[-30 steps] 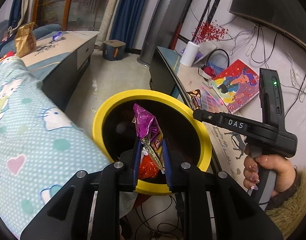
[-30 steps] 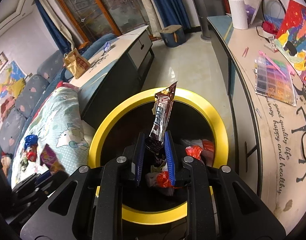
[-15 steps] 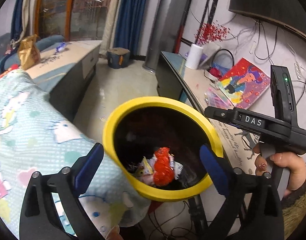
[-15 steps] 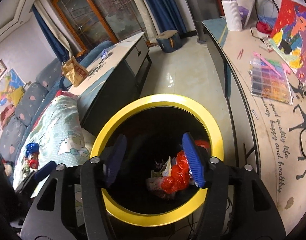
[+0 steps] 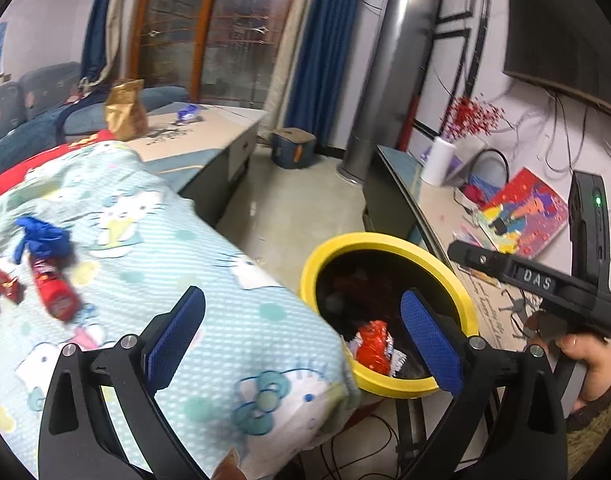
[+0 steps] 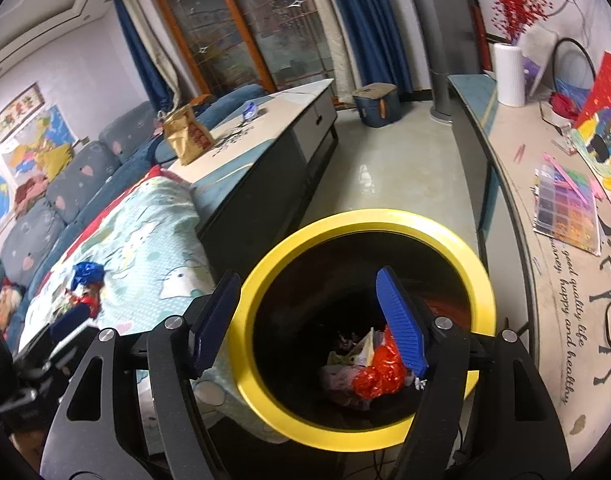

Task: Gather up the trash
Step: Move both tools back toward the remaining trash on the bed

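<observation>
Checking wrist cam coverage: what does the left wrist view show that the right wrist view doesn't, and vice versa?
Left only: a hand gripping the right gripper's handle, seen from the side, and a dark screen on the wall.

Right only: framed pictures on the wall above the sofa, and a color chart on the counter.

Both: the yellow-rimmed bin with a red wrapper inside, wrappers left on the blanket, the brown bag, and the white roll. The left gripper is open and empty; the right gripper is opening, nothing between its jaws.

Both wrappers (image 6: pixel 375 376) now in bin (image 6: pixel 361 216), claws (image 5: pixel 301 336) empty, apart.
</observation>
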Available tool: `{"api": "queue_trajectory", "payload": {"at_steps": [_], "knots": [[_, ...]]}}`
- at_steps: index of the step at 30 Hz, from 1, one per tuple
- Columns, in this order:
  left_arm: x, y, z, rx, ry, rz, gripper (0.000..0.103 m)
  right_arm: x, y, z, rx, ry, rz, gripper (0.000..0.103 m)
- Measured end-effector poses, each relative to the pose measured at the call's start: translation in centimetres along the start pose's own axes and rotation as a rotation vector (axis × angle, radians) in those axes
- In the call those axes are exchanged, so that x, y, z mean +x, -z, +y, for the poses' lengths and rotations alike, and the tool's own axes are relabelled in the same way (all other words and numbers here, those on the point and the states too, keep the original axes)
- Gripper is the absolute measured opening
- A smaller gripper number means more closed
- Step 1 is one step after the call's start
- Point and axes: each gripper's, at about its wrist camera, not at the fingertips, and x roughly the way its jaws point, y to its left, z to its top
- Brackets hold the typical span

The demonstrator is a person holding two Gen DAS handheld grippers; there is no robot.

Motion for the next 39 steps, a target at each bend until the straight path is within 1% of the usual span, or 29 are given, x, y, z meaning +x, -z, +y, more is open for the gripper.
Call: {"api": "queue_trajectory", "payload": {"at_steps": [7, 11, 18, 24, 28, 31, 39], "knots": [[-1.9, -0.4, 2.3, -0.049, -0.057, -0.036, 0.096, -0.3, 0.4, 2.8, -0.062, -0.037, 0.003, 0.063], [-3.1, -0.6, 3.8, -0.079, -0.091, -0.058, 0.095, -0.5, 0.8, 4.6, -0.096, -0.073, 0.003, 0.063], [-5.3, -0.8, 6.9, -0.139, -0.156, -0.100, 0.096, -0.8, 1.4, 8.0, -0.173, -0.127, -0.004, 0.063], [-7.0, -0.9, 9.4, -0.181, -0.215, -0.134, 0.095, -0.8, 2.1, 10.6, -0.229, -0.163, 0.010, 0.063], [-7.9, -0.8, 10.9, -0.209, -0.239, -0.145, 0.096, -0.8, 2.4, 12.5, -0.268, -0.191, 0.010, 0.063], [-8.4, -0.7, 12.0, -0.230, -0.258, -0.150, 0.096, -0.7, 2.6, 14.2, -0.299, -0.214, 0.013, 0.066], [-9.8, -0.1, 14.8, -0.282, -0.309, -0.165, 0.096, -0.2, 3.4, 18.1, -0.379, -0.264, 0.031, 0.066]]}}
